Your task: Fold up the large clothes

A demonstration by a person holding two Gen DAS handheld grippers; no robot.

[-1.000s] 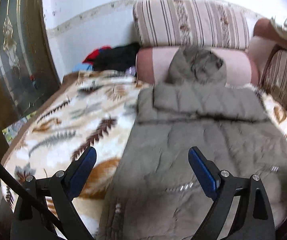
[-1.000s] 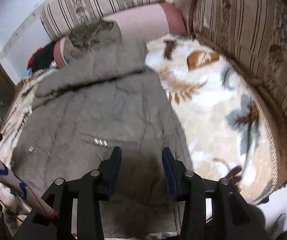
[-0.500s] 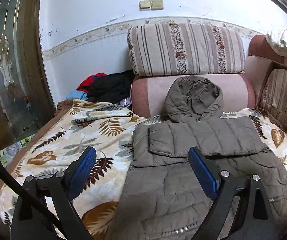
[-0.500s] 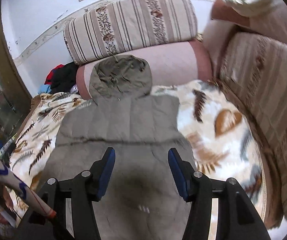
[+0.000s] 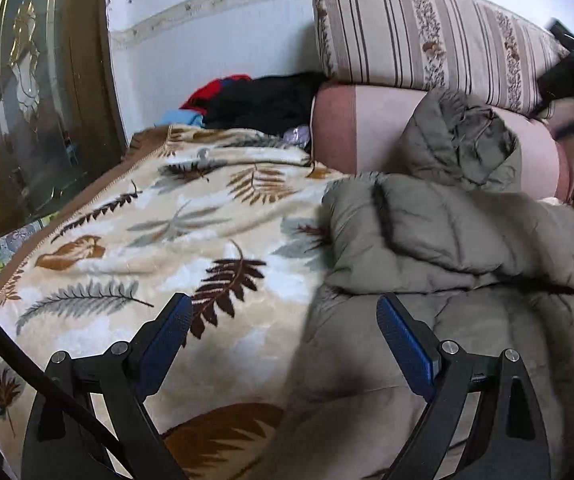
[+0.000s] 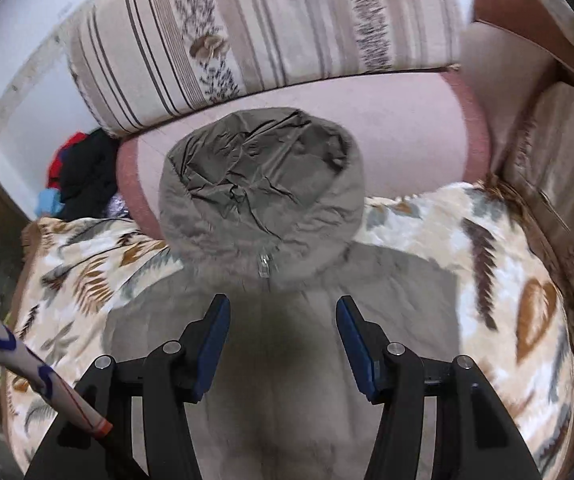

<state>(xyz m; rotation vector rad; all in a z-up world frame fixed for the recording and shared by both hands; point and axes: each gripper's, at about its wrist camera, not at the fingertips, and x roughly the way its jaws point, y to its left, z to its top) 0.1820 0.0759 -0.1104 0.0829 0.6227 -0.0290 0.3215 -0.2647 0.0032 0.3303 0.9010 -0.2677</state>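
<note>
An olive-grey padded hooded jacket (image 5: 439,264) lies on a leaf-patterned blanket (image 5: 159,232), its sleeves folded across the chest. Its hood (image 6: 263,176) leans against a pink bolster, with the zip pull just below it. My left gripper (image 5: 283,328) is open and empty, low over the jacket's left edge, one finger over the blanket and one over the jacket. My right gripper (image 6: 283,332) is open and empty, centred over the jacket's chest (image 6: 287,360) just below the hood.
A striped cushion (image 5: 427,36) and pink bolster (image 5: 367,128) back the bed. A pile of black, red and blue clothes (image 5: 255,100) sits at the far left corner. A wooden glazed door (image 5: 35,92) stands on the left, a striped sofa arm (image 6: 567,184) on the right.
Both grippers moved forward and lower toward the hood end of the jacket; the left shifted toward the jacket's left edge. Both stayed open.
</note>
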